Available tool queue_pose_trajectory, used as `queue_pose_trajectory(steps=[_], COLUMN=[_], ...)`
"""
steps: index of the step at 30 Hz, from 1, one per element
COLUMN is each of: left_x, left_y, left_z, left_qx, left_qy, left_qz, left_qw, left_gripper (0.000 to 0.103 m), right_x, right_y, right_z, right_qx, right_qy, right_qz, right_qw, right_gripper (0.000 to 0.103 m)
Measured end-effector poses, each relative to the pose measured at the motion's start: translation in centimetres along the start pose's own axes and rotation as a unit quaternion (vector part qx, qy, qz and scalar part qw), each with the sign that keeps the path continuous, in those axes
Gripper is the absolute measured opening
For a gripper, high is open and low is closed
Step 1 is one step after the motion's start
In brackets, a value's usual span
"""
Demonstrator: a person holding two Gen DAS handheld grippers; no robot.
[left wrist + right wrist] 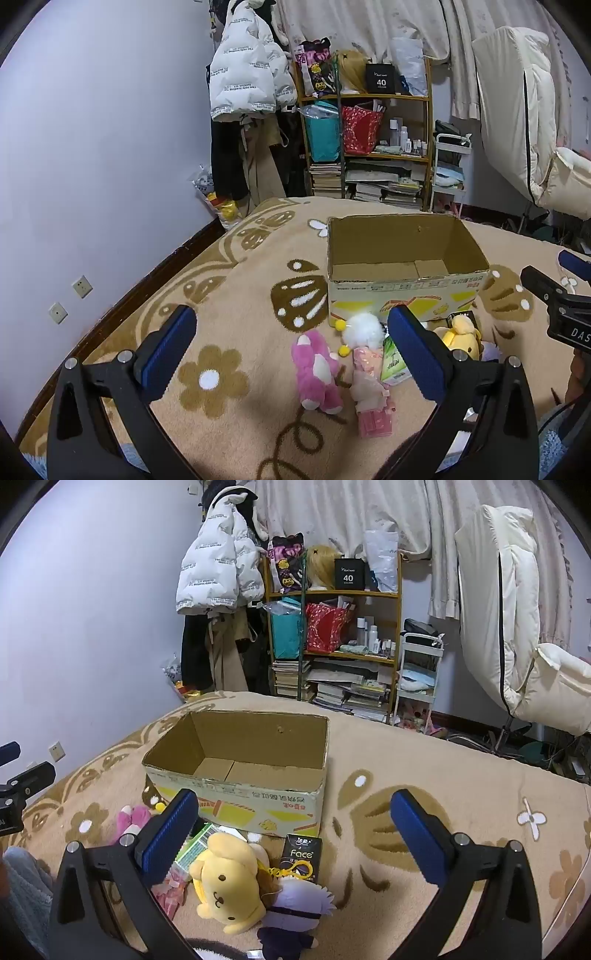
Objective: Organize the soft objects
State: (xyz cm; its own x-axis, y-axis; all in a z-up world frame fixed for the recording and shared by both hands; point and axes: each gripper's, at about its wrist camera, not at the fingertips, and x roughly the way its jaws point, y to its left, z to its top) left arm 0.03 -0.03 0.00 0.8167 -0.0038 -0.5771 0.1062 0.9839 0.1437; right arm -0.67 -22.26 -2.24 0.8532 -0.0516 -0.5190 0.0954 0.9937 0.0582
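Note:
An open empty cardboard box (402, 254) stands on the beige patterned blanket (236, 295); it also shows in the right wrist view (258, 794). In front of it lie a pink plush (317, 373), a white fluffy ball (364, 328), a pink packet (369, 398), a green pack (393, 362) and a yellow dog plush (460, 336). My left gripper (291, 354) is open above the pink plush. My right gripper (295, 834) is open above the yellow dog plush (225, 878), a purple-white plush (295, 904) and a black "Face" tissue pack (301, 856).
A shelf (369, 122) with bags, bottles and stacked books stands behind the bed, beside hanging coats (247, 66). A white cart (417, 672) and a white padded chair (517, 627) are at the right. The wall (92, 147) is left of the bed.

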Motion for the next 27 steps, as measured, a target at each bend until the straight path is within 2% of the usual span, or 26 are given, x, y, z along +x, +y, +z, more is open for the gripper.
queue_pose_trajectory(steps=[5, 27], left_x=[-0.29, -0.07], left_y=[0.22, 0.13], left_z=[-0.10, -0.20], left_qx=[-0.003, -0.005], left_qy=[-0.013, -0.006], left_qz=[0.001, 0.000], left_qw=[0.9999, 1.0000], left_gripper=[0.102, 0.102], right_x=[0.07, 0.00], right_y=[-0.12, -0.12], right_z=[-0.03, 0.01], right_qx=[0.007, 0.006], right_qy=[-0.002, -0.002], right_qz=[0.004, 0.004], right_qw=[1.000, 1.000], right_gripper=[0.103, 0.103])
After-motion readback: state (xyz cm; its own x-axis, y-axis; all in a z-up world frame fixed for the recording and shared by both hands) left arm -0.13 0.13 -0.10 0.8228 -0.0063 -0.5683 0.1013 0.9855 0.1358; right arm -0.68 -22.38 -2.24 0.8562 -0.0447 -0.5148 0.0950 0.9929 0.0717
